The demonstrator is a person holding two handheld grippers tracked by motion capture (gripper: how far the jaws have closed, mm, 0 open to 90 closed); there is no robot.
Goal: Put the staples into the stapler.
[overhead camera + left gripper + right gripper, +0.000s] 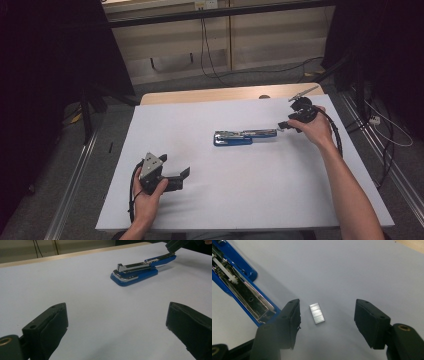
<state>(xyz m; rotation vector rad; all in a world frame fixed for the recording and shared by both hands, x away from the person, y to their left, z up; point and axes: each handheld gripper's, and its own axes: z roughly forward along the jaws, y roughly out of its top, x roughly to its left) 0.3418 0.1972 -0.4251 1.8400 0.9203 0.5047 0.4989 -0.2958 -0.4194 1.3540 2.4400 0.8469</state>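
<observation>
A blue stapler (pixel 240 136) lies opened out flat in the middle of the white table (pixel 225 200), its metal magazine facing up. At its right end my right gripper (pixel 285 125) is low over the table. In the right gripper view a short silver strip of staples (pixel 317 313) lies on the table between that gripper's (pixel 327 310) jaws, and neither pad touches it. The stapler's open magazine (pixel 239 287) is just left of the left jaw. My left gripper (pixel 176 164) rests at the front left, open and holding nothing (pixel 116 312), with the stapler (pixel 140 271) well ahead of it.
The table's wooden back edge (pixel 220 94) shows beyond the white surface. Black cables (pixel 205 45) hang down the wall behind it, and metal rails (pixel 75 190) run along the floor on both sides.
</observation>
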